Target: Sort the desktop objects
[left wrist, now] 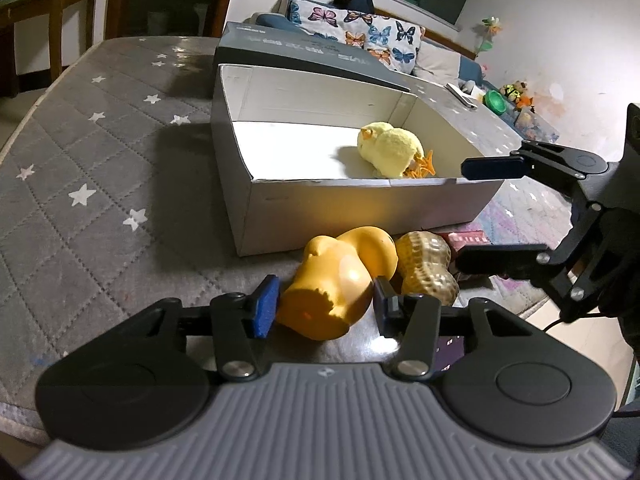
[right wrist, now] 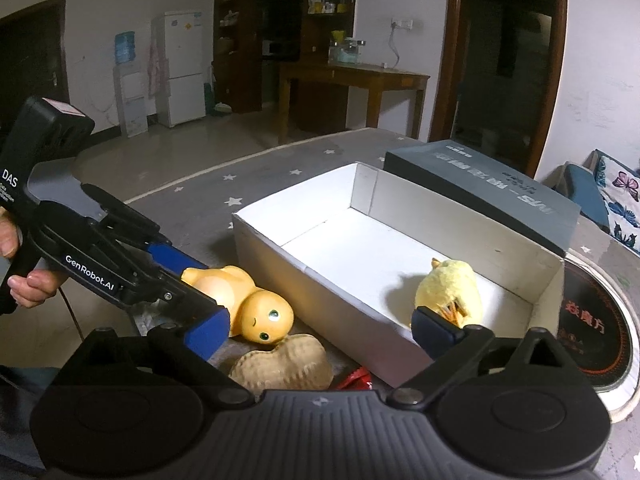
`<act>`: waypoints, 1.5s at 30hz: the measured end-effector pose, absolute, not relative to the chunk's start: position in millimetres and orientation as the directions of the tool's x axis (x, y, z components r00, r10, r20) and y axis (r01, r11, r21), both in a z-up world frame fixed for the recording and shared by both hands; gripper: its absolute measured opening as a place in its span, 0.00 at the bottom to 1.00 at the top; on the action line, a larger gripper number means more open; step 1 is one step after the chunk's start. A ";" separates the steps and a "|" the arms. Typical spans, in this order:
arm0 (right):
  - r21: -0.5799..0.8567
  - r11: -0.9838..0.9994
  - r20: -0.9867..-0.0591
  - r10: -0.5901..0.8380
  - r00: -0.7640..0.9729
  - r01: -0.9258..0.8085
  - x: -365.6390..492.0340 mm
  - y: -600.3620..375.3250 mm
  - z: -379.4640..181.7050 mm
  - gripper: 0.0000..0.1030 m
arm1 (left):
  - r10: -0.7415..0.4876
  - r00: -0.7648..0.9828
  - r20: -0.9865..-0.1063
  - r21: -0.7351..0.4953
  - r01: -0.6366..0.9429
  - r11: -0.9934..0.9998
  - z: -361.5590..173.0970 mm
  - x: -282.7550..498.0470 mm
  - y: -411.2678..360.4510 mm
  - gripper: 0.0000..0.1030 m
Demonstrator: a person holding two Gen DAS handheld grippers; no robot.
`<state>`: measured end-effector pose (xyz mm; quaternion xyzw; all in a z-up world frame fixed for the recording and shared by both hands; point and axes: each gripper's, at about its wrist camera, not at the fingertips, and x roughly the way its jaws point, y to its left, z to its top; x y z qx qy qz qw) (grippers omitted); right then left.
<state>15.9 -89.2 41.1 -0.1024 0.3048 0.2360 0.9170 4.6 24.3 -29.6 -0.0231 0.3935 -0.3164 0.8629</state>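
Right in front of the white box (left wrist: 256,216), the left hand-held gripper (left wrist: 326,306) is clamped on the base end of a yellow rubber duck (left wrist: 340,280), blue pads pressed against both sides. The duck is lying on its side on the grey star-patterned surface (left wrist: 100,152), head toward the box wall, as seen in the right wrist view, where the duck (right wrist: 248,300) is pinched near its tail by the left hand-held gripper (right wrist: 200,288). A hand (right wrist: 24,284) is wrapped round that tool's handle.

Just beside the duck, a peanut-shaped toy (left wrist: 428,268) is found, touching it or nearly so. Something red (right wrist: 356,380) is tucked next to the peanut; what it is can't be made out.

The right hand-held gripper (right wrist: 322,334) is held wide open with nothing between its fingers, one finger over the near box wall, the other out by the duck.

Inside the box, a fluffy yellow chick (left wrist: 394,148) is lying in the corner nearest the right hand-held gripper. The dark grey lid (left wrist: 304,54) is propped behind the box. A round black cooker plate (right wrist: 592,328) is set beside the box.
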 end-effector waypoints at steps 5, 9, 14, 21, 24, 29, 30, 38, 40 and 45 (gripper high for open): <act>-0.070 0.847 -0.616 0.378 0.691 -0.527 16.8 -79.4 36.8 0.96 | -0.578 0.473 -0.665 -0.300 0.540 0.787 -32.1 9.6 23.3 0.48; -0.076 0.825 -0.627 0.398 0.670 -0.560 14.0 -69.5 32.7 0.95 | -0.581 0.470 -0.665 -0.281 0.563 0.777 -29.6 10.1 26.1 0.46; -0.084 0.790 -0.641 0.424 0.640 -0.608 12.5 -56.7 26.2 0.94 | -0.586 0.455 -0.670 -0.278 0.578 0.767 -29.7 11.6 43.0 0.46; -0.097 0.716 -0.662 0.473 0.582 -0.692 15.2 -28.0 16.1 0.94 | -0.608 0.454 -0.652 -0.328 0.554 0.765 -32.5 14.6 60.2 0.46; -0.109 0.688 -0.676 0.478 0.561 -0.717 18.5 -14.5 10.1 0.94 | -0.610 0.457 -0.647 -0.334 0.549 0.766 -33.0 14.5 61.0 0.46; -0.135 0.688 -0.702 0.442 0.559 -0.713 25.9 3.1 -0.7 0.95 | -0.610 0.463 -0.643 -0.346 0.535 0.771 -34.2 14.1 62.3 0.46; -0.137 0.693 -0.703 0.436 0.562 -0.708 26.6 4.3 -1.5 0.95 | -0.608 0.465 -0.643 -0.345 0.534 0.772 -34.2 13.5 62.2 0.46; -0.104 0.755 -0.719 0.393 0.574 -0.647 31.4 8.6 -9.5 0.91 | -0.600 0.478 -0.641 -0.355 0.509 0.784 -34.4 10.9 62.6 0.46; -0.104 0.765 -0.714 0.387 0.584 -0.635 32.6 9.6 -10.9 0.88 | -0.602 0.478 -0.639 -0.365 0.500 0.785 -34.1 10.0 64.4 0.45; -0.071 0.783 -0.706 0.398 0.586 -0.617 35.6 5.1 -11.5 0.81 | -0.620 0.470 -0.629 -0.398 0.490 0.775 -26.7 6.9 68.5 0.44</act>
